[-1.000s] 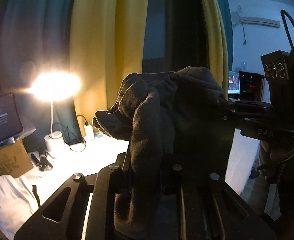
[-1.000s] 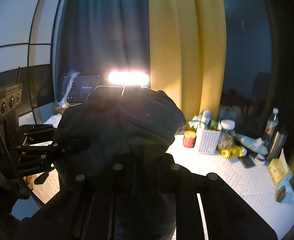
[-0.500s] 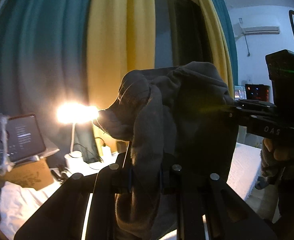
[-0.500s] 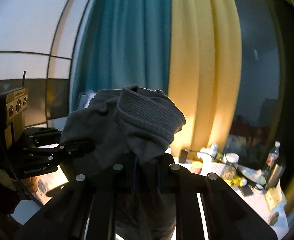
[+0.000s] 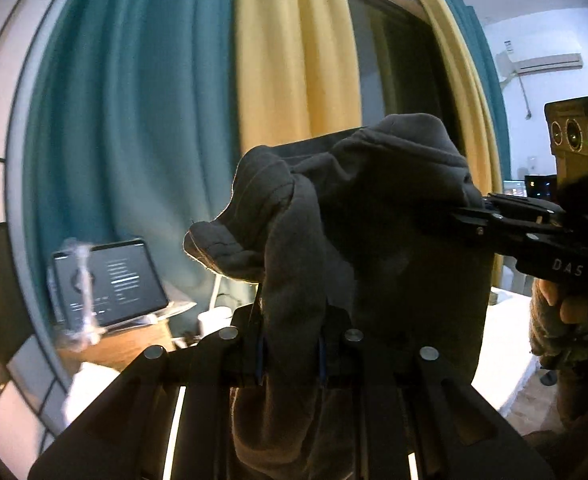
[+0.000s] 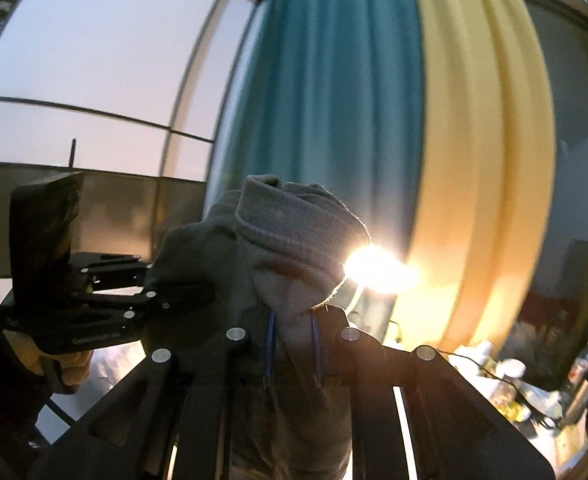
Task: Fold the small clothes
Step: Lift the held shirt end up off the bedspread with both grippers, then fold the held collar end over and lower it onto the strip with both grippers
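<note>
While the left gripper (image 5: 290,344) and right gripper (image 6: 292,354) each clamp a bunched edge of the grey garment (image 5: 373,216) held aloft between them, a thin bite could likely slip, dropping it crumpled.

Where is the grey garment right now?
The grey garment hangs mid-air, pinched between the left hand-held gripper and the right hand-held gripper, before the teal curtain.

Both wrist views look roughly level along their claws, close behind the cloth (image 5: 373,240). Shared: curtains (image 6: 333,100), cloth, and each sees the other claw.
</note>
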`<state>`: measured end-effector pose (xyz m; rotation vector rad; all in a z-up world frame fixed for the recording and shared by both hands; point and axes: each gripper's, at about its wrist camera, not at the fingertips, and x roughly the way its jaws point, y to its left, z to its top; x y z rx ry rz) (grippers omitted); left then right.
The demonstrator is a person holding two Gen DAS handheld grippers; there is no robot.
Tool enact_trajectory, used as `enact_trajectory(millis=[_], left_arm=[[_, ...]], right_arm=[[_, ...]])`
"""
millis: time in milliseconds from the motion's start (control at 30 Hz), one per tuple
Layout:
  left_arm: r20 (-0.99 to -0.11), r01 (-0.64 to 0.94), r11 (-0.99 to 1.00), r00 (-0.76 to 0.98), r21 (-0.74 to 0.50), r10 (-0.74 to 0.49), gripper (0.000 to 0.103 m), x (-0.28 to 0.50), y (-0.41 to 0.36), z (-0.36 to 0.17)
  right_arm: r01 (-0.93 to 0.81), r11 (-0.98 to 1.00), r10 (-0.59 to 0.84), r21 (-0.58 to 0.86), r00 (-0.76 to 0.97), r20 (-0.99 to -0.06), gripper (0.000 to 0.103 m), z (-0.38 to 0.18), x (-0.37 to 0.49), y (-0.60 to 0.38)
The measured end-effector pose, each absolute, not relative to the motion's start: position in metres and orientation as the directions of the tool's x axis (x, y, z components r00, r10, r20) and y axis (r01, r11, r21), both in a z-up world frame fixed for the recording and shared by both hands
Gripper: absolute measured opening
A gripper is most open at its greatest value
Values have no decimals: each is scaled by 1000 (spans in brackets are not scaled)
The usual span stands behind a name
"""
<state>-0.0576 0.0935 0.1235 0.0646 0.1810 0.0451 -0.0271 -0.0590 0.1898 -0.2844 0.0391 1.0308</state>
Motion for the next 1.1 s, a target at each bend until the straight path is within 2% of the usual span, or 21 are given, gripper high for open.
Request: enact_trajectory(millis=[200,433,767,1100], left_arm=[[-189,-108,991,974,76,121,16,-78,115,117],[-256,-128,991,957,43,135,16,-89,129,105],[-291,-99,995,951,16,99,16,-74,120,96],[-369,-72,997,928,-34,55,16,-29,120,74]], right_arm=[[-884,418,871,-208,455,-185,16,188,-42,-41],[-914,356,886,-195,397,-240,16,172,-62,-25],[-908,398,867,-134,420,-270,16,160,-40,-33],[-892,448,829,-61,440,-344,16,132,12,-24]])
